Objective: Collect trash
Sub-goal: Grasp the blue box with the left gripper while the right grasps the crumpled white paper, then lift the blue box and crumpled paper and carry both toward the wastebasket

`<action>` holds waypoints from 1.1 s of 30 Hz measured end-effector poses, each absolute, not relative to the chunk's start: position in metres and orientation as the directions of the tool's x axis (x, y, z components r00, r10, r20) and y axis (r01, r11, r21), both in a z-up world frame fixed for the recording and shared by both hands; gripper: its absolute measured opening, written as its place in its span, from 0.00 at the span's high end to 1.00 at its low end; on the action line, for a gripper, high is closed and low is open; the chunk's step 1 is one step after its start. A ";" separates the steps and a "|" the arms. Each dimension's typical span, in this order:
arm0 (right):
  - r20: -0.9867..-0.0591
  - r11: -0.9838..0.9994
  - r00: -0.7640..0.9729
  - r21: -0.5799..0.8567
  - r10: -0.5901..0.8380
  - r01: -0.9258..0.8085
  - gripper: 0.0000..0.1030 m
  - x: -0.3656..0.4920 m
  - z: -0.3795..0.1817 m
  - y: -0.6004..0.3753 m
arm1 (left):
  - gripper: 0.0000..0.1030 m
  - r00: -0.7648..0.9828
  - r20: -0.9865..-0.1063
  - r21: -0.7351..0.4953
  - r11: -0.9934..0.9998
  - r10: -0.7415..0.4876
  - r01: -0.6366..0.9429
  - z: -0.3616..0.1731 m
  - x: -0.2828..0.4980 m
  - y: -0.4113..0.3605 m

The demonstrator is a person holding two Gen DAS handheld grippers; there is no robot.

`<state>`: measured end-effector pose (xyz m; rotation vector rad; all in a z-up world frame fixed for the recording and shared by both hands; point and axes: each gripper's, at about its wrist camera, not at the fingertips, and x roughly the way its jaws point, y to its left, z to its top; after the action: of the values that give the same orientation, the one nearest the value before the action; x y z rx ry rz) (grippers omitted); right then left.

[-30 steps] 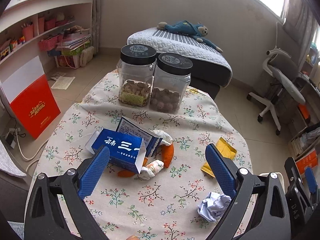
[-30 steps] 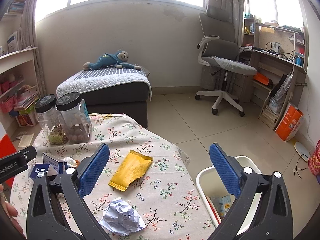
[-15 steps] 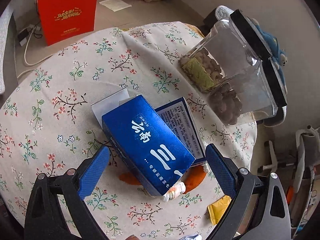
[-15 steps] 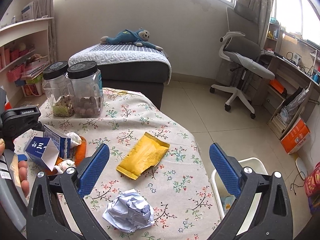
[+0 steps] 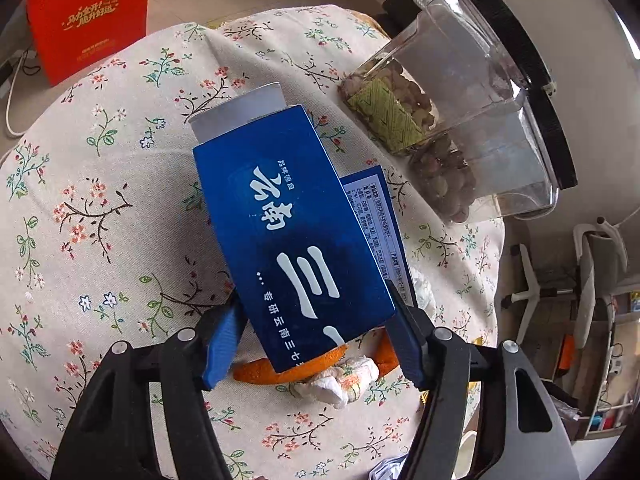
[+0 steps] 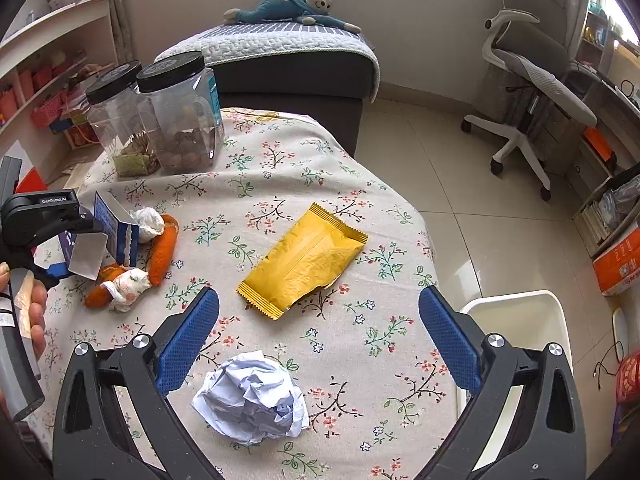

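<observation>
An open blue carton [image 5: 296, 240] with white lettering lies on the flowered tablecloth [image 5: 100, 200], resting on orange peel [image 5: 280, 372] and wadded tissue [image 5: 340, 380]. My left gripper [image 5: 316, 300] points down over it, jaws closing, and both blue pads touch the carton's long sides at its near end. Over the table's near edge my right gripper [image 6: 318, 296] stands open and holds nothing. A crumpled white paper ball [image 6: 252, 400] lies between its fingers. Just beyond them is a yellow snack packet [image 6: 304, 260]. The carton [image 6: 116, 228] shows at the left there.
Two clear jars with black lids [image 5: 460, 120] stand at the table's far side. A white bin [image 6: 516, 320] sits on the floor by the table's right edge. A red box [image 5: 88, 16], an office chair [image 6: 532, 92] and a bed [image 6: 280, 52] surround the table.
My left gripper came down over the blue carton, rolled, and its jaws narrowed from wide open onto the carton's sides. My right gripper sank and tipped down towards the paper ball.
</observation>
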<state>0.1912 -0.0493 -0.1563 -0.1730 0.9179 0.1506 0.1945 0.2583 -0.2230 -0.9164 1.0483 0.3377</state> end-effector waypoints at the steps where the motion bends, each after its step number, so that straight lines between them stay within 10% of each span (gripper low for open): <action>1: -0.804 0.972 0.591 -0.087 0.062 -0.220 0.07 0.190 -0.157 -0.048 | 0.40 0.493 -0.854 -0.477 0.625 -0.165 -0.617 -0.216 0.191 0.259; 16: -0.920 0.932 0.383 -0.061 0.086 -0.356 0.09 0.174 -0.204 -0.031 | 0.41 0.621 -0.783 -0.304 0.896 -0.041 -0.324 -0.126 0.143 0.223; 22: -0.915 0.948 0.343 0.106 0.211 -0.300 0.86 0.183 -0.198 -0.033 | 0.41 0.633 -0.774 -0.219 0.937 0.002 -0.271 -0.121 0.140 0.210; 33: -0.741 0.923 0.562 0.216 0.368 -0.319 0.86 0.180 -0.128 -0.013 | 0.41 0.691 -0.721 -0.161 0.958 0.049 -0.237 -0.106 0.135 0.200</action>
<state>0.1799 -0.0129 -0.1276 0.0593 0.8863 0.4049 0.1351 0.2004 -0.1056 -0.2506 0.7936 0.1616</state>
